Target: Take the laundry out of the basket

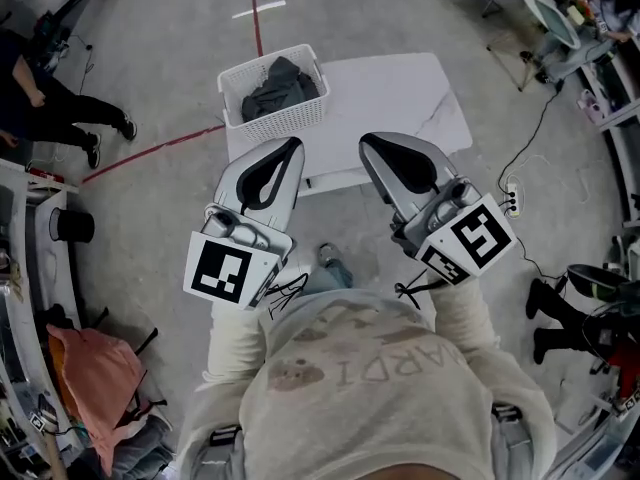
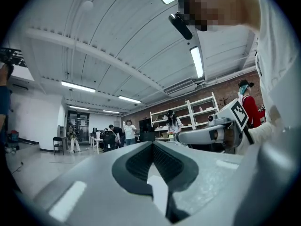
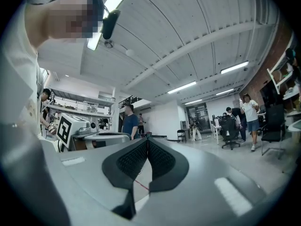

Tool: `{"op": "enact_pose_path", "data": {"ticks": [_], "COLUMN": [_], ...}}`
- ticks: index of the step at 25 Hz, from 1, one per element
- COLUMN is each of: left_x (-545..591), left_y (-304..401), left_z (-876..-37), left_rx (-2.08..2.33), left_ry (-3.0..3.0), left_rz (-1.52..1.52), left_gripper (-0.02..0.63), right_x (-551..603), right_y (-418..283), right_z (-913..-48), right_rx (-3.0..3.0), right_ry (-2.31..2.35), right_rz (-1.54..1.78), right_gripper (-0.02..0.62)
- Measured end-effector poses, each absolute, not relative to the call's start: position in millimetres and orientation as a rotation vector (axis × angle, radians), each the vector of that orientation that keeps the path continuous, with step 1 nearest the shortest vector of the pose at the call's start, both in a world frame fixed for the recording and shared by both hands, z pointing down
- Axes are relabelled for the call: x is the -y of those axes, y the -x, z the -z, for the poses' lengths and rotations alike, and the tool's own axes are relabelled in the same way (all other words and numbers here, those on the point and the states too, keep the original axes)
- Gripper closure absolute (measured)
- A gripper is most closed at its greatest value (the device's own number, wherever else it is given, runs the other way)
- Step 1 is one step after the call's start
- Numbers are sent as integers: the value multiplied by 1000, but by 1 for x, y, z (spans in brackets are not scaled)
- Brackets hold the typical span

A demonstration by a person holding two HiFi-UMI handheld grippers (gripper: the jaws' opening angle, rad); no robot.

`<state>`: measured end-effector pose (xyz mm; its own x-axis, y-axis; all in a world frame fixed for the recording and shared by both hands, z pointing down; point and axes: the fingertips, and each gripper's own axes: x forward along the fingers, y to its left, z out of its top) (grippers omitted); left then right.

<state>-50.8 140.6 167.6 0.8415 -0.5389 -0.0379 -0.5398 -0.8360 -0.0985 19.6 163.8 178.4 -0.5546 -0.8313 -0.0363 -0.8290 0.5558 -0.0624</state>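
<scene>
A white laundry basket (image 1: 303, 115) stands on the far left part of a white table (image 1: 400, 98), with dark grey laundry (image 1: 275, 88) heaped inside. My left gripper (image 1: 295, 145) is held level in front of the table, just below the basket, its jaws shut and empty. My right gripper (image 1: 366, 140) hangs beside it at the same height, also shut on nothing. In the left gripper view the left gripper (image 2: 152, 143) points out across the room, and the right gripper (image 3: 147, 138) does the same in its own view. Neither gripper view shows the basket.
A red tape line (image 1: 150, 151) runs across the floor left of the table. A power strip and cable (image 1: 512, 196) lie on the floor to the right. People stand and sit around the room, with shelves (image 2: 188, 117) along the far wall.
</scene>
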Motion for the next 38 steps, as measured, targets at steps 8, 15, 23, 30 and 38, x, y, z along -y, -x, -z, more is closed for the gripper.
{"op": "enact_pose_path", "data": {"ticks": [8,15,23,30,38], "left_x": [-83,-48,21,74,118], "left_y": [60,58,42,12,-30], "left_z": [-174,-179,-182,-172,-179], "left_rx": [-900,-986,-1185,-1367,-1578], "left_ry": [2912,2899,2828,2746,2652], "left_rz": [-22,-6,27,34,33], "left_gripper": [604,604,604,604,606], "right_x": [-102,-58,20,84,134], "right_y": [-15,-23,-36,-62,-105], "right_z": [-179,-185,-196,-187,-196], "right_rx": [-2742,-2771,-2873,-2967,-3042], "right_ry": [1437,1383,1181,990,783], "right_rz": [61,88,126,100,121], "right_gripper": [566,568,568,569,569]}}
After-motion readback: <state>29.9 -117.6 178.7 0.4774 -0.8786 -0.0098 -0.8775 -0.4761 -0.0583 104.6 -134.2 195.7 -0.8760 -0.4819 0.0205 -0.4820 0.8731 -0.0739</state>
